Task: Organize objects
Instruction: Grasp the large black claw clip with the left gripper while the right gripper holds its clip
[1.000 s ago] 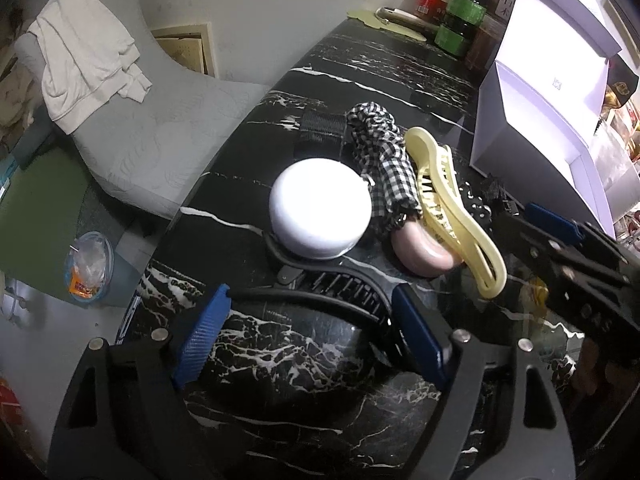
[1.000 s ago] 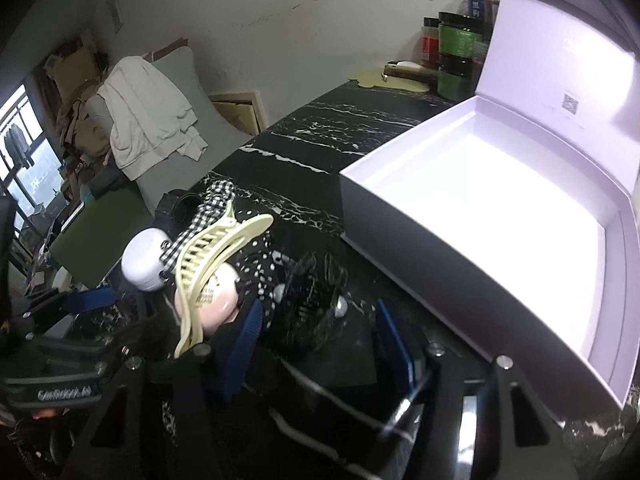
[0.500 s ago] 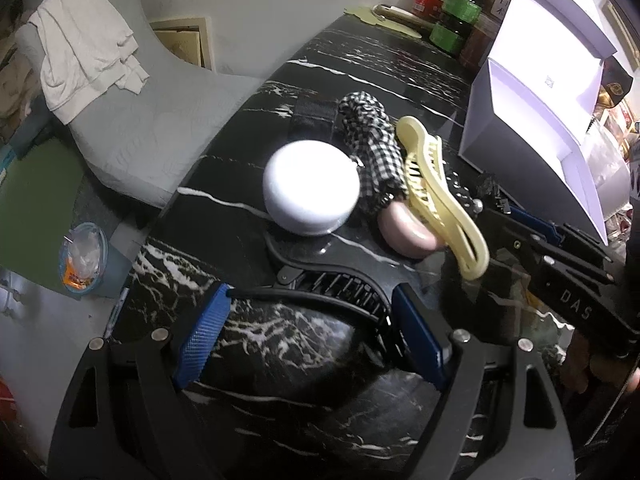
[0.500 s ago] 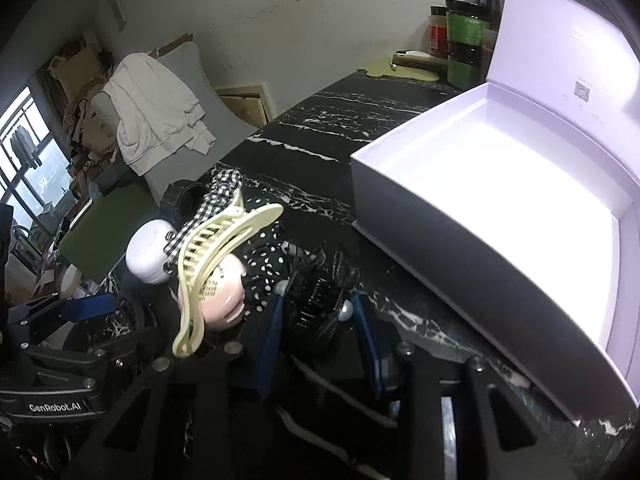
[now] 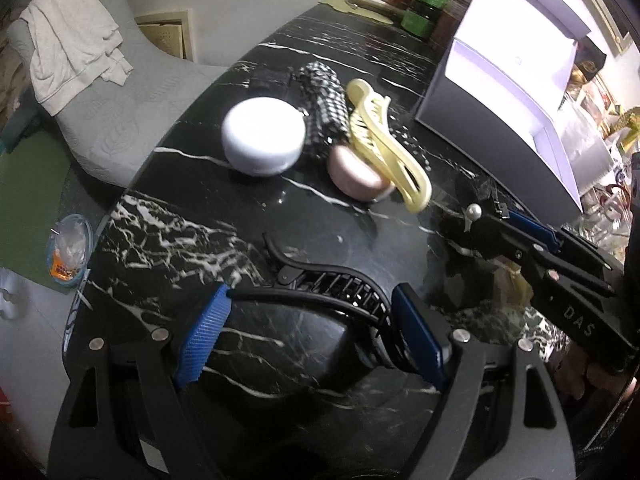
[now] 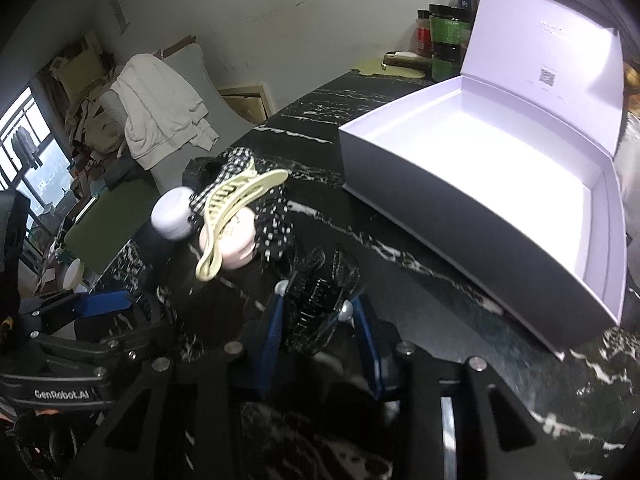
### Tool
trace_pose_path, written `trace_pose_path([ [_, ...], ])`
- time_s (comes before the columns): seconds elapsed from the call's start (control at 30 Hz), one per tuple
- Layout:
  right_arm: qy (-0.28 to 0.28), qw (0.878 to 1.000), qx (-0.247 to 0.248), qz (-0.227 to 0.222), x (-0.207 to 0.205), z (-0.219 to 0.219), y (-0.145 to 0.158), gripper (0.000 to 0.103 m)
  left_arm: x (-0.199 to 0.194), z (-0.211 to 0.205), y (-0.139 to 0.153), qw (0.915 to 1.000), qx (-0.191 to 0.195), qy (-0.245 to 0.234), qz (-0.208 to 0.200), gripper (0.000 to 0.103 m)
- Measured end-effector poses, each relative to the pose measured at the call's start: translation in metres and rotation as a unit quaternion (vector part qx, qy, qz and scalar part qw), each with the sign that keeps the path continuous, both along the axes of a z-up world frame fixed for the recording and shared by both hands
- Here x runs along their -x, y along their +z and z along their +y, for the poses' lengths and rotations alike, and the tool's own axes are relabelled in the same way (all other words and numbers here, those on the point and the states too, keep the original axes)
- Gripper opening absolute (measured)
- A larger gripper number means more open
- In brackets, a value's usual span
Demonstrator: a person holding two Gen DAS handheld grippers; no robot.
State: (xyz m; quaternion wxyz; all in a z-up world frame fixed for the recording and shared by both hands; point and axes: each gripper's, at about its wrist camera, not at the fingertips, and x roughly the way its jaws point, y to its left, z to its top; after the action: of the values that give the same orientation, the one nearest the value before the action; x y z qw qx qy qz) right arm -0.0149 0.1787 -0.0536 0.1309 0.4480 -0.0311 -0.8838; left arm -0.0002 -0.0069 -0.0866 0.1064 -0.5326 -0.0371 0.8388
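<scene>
My left gripper [image 5: 312,334] is shut on a long black hair claw [image 5: 332,292], which spans the wide gap between its blue pads. My right gripper [image 6: 318,320] is shut on a black mesh bow clip with pearl beads [image 6: 320,296]; it also shows at the right of the left wrist view as the right gripper [image 5: 478,220]. On the black marble table [image 5: 360,64] lies a pile: a white round jar [image 5: 264,136], a pink jar [image 5: 356,178], a yellow claw clip [image 5: 384,152] and a checked scrunchie [image 5: 326,100]. An open white box [image 6: 500,168] stands to the right.
Jars with green and red labels [image 5: 424,4] stand at the table's far end by the wall. A polka-dot cloth [image 6: 276,216] lies beside the pink jar. Left of the table's edge are a grey cushion with a white garment [image 5: 80,40] and a plastic tub [image 5: 70,248].
The right jaws closed on the mesh bow clip. Both grippers drew back from the pile, the left one carrying the black claw with it.
</scene>
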Motion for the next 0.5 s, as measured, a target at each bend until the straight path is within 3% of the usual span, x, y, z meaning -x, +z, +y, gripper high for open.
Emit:
trace_pose_path([
  [0.5,-0.011,1.0,-0.02,-0.016,-0.023,0.02,-0.008,0.037,-0.004,0.035,-0.003,0.9985,0.037,-0.039,0.01,0.082],
])
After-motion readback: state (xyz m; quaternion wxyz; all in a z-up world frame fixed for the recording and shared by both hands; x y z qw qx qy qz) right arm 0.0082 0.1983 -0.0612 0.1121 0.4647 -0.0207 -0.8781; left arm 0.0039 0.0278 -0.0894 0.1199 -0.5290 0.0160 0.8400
